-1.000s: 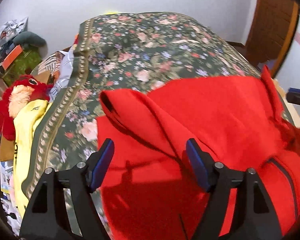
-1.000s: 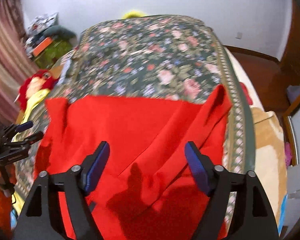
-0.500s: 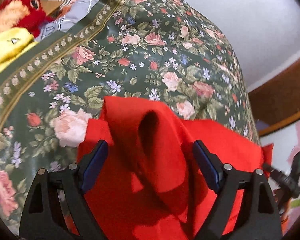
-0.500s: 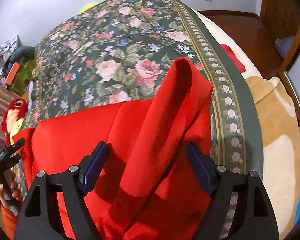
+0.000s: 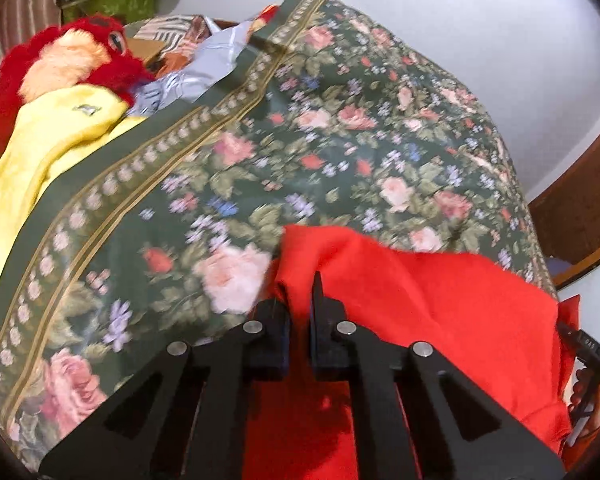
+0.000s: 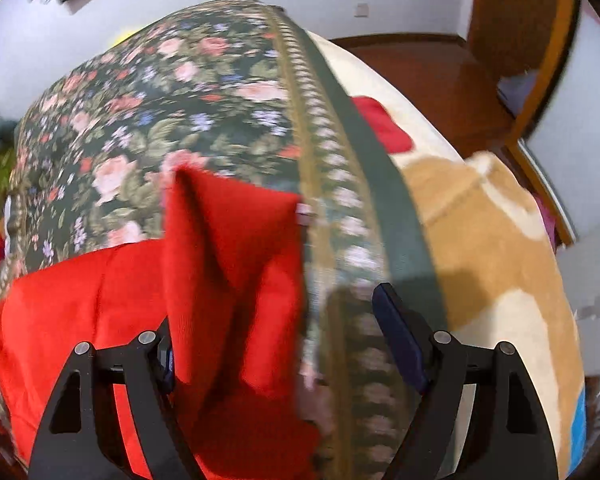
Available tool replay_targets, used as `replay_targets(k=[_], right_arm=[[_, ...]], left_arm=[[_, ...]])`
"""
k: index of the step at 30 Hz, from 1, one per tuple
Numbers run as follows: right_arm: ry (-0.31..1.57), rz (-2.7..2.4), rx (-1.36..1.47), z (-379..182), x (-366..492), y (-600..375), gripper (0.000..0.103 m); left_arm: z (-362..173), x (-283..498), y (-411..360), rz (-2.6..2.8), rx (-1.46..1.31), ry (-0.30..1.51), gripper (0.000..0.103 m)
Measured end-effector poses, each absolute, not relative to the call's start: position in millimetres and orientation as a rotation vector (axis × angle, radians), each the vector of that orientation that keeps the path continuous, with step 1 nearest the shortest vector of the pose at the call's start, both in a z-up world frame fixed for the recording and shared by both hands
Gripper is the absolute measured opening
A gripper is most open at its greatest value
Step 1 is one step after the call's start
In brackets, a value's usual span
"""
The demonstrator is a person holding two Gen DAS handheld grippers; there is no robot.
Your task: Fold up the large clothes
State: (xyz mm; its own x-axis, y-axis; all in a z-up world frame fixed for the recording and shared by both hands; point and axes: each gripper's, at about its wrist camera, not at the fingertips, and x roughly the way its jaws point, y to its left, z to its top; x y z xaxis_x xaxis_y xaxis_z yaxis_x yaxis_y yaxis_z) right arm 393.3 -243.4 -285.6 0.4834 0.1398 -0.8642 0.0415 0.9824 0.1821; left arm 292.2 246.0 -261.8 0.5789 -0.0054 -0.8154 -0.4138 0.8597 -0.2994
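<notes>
A large red garment (image 5: pixel 440 300) lies spread on a dark green floral bedspread (image 5: pixel 300 140). My left gripper (image 5: pixel 300 304) is shut on a raised fold at the garment's far left corner, with red cloth pinched between the pads. In the right wrist view the red garment (image 6: pixel 228 240) stands up in a folded ridge at its right corner, near the bedspread's (image 6: pixel 160 92) border. My right gripper (image 6: pixel 276 320) is open around that ridge. Its left finger is partly hidden behind the cloth, and its right finger (image 6: pixel 396 332) hangs clear over the border.
A red plush toy (image 5: pixel 80 60) and a yellow cloth (image 5: pixel 40 152) lie past the bed's left edge. A tan and cream blanket (image 6: pixel 480 220) covers the bed's right side, with a wooden door (image 6: pixel 512 20) beyond. A hand (image 5: pixel 584 388) shows at the right edge.
The left jaws have shut on the red fold that stood between them. Both grippers have dropped closer to the garment's corners and rolled. The right jaws remain wide.
</notes>
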Motion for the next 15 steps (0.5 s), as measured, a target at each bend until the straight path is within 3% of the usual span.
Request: replay_targets(k=[9, 15], right_arm=[[0.976, -0.01, 0.068, -275.6, 375.8, -257.8, 0.076], [0.974, -0.073, 0.27, -275.7, 379.3, -294.3, 0.076]], left_arm=[[-276.9, 273.5, 236.5, 0.313, -0.414, 0.972, 0.01], [-282.3, 271.8, 232.8, 0.36, -0.3, 1.014, 0.018]])
